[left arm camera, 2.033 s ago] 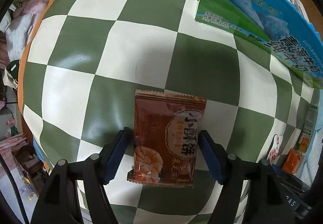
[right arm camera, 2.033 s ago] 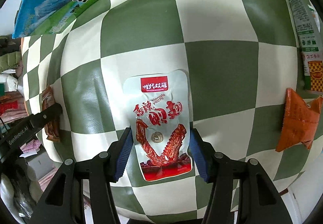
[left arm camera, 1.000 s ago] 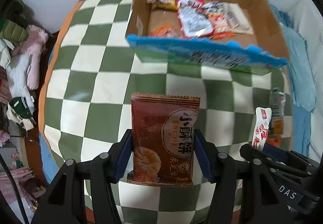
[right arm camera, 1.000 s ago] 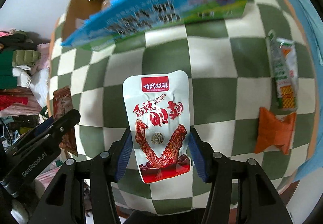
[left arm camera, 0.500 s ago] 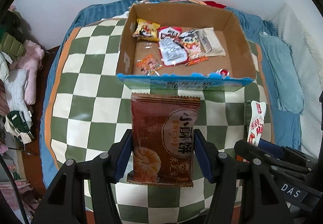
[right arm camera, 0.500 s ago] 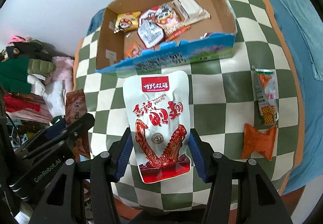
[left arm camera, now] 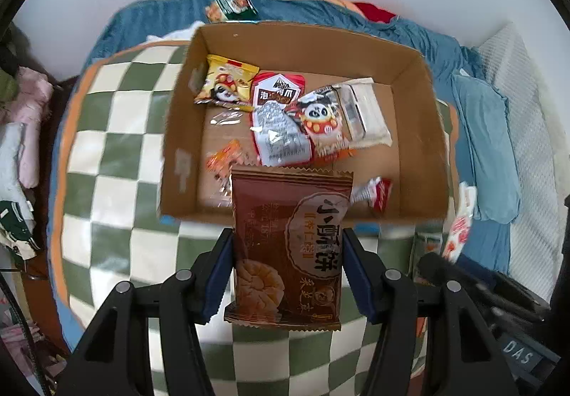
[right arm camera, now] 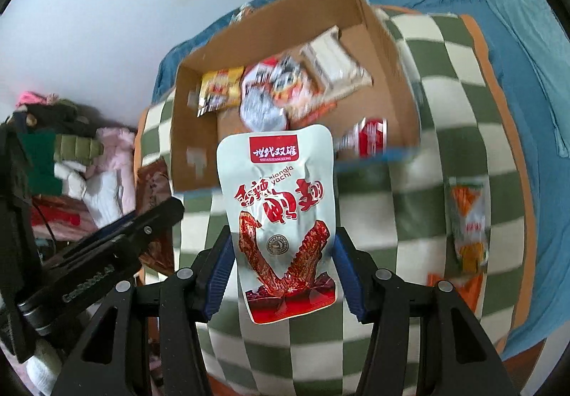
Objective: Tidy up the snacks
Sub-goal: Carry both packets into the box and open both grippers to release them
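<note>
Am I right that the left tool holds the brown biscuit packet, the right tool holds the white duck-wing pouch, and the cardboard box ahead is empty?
Not quite. The left tool holds the brown biscuit packet and the right tool holds the white duck-wing pouch, but the cardboard box is not empty: the left wrist view shows several snack packets already lying in it.

We see the left gripper as a black plastic frame with triangular cut-outs and round silver screws at its joints; each of its two fingers ends in a dark blue pad with a saw-toothed edge. Our right gripper is built the same: black arms, silver screws, blue ridged pads. White lettering marks each gripper's black body where it shows in the other's view
</note>
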{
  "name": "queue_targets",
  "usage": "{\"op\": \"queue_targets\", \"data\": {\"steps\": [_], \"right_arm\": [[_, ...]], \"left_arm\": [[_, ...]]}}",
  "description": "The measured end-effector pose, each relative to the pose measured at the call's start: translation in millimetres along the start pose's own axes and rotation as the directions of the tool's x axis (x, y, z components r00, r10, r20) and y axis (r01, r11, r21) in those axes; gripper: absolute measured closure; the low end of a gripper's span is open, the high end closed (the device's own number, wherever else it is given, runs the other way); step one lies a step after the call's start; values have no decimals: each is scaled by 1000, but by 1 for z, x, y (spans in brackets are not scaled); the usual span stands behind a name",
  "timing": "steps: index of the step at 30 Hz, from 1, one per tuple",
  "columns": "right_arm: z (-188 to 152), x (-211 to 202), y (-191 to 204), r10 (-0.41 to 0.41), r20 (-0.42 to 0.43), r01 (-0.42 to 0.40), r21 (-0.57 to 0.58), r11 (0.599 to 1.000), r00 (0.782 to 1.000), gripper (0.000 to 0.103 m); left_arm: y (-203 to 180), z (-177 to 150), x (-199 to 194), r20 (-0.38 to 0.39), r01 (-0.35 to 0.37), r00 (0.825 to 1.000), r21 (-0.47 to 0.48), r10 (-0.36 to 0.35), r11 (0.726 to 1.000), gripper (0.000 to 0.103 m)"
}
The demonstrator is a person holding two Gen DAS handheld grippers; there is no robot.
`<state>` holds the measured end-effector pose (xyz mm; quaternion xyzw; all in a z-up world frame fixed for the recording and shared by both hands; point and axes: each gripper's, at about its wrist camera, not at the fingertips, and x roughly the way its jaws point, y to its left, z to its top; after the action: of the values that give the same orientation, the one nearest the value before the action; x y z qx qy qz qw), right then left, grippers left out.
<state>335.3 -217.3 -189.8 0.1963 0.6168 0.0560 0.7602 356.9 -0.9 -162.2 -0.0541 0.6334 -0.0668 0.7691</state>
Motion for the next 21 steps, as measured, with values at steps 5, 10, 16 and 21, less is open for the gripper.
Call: {"op": "queue_targets", "data": {"steps": [5, 10, 16, 21], "right_arm": [[60, 24, 0, -73, 31, 73, 6, 997, 997, 46], [106, 57, -10, -159, 21, 159, 16, 987, 987, 46], [132, 87, -25, -213, -9, 213, 26, 977, 977, 46], [137, 101, -32, -224, -34, 224, 22, 974, 974, 46]], "left_arm": [[7, 44, 38, -75, 1, 997, -20, -2, 1000, 47], [17, 67, 74, -143, -18, 990, -44, 11, 999, 47], [21, 75, 94, -177, -28, 984, -53, 19, 998, 47], [20, 80, 107, -207, -26, 978, -57, 14, 998, 46]]}}
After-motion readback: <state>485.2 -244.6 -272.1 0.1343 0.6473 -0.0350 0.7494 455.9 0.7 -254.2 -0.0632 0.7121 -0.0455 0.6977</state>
